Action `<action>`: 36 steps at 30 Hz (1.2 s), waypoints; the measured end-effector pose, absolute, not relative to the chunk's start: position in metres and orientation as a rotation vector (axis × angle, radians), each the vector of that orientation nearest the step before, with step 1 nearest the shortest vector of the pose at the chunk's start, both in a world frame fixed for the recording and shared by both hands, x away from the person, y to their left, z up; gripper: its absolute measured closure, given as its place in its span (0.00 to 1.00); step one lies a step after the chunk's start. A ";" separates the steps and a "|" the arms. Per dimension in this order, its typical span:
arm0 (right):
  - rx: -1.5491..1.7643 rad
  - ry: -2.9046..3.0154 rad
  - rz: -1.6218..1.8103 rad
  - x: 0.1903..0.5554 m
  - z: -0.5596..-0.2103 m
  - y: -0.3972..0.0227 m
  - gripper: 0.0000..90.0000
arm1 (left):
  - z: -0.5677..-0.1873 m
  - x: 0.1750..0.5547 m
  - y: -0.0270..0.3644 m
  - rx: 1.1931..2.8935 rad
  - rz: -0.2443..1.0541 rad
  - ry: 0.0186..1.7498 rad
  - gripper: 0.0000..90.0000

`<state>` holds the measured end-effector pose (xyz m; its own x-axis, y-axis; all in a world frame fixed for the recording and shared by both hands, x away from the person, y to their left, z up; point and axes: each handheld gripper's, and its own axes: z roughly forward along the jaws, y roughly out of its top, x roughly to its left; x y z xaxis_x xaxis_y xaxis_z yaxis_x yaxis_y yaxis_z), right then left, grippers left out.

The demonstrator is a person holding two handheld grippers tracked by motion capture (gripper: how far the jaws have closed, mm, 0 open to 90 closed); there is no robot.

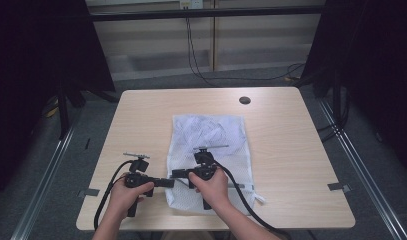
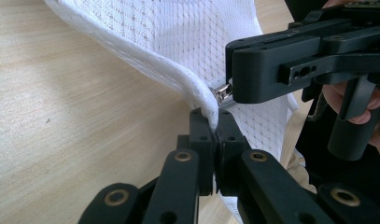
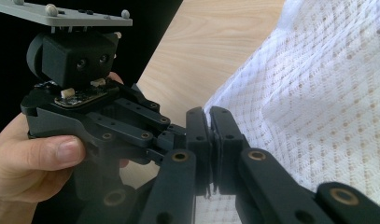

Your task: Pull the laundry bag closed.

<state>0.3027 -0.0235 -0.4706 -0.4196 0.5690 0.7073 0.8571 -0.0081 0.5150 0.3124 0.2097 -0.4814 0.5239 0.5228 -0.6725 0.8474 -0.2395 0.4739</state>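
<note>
A pale wood tabletop (image 1: 141,125) carries a white mesh bag (image 1: 211,135), lying flat at the middle. The left claw (image 2: 214,122) is clamped on the bag's hemmed edge near its corner; the right claw (image 3: 209,116) pinches something small just beside it, likely the metal zipper pull (image 2: 223,93). Unzipping seems under way; next, the right should draw along the edge.

white mesh bag (image 1: 211,150) with a diamond grid weave, pale woodgrain worktop (image 1: 141,125), both claws matte black with brass-coloured rivets
</note>
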 end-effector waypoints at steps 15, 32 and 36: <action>-1.499 -1.955 -1.386 0.304 -0.475 -0.033 0.97 | -0.480 0.313 0.212 1.910 -0.502 1.124 0.98; -1.504 -1.967 -1.370 0.302 -0.477 -0.038 0.97 | -0.479 0.312 0.214 1.909 -0.518 1.154 0.98; -1.505 -2.001 -1.359 0.302 -0.476 -0.040 0.97 | -0.479 0.312 0.215 1.918 -0.513 1.156 0.98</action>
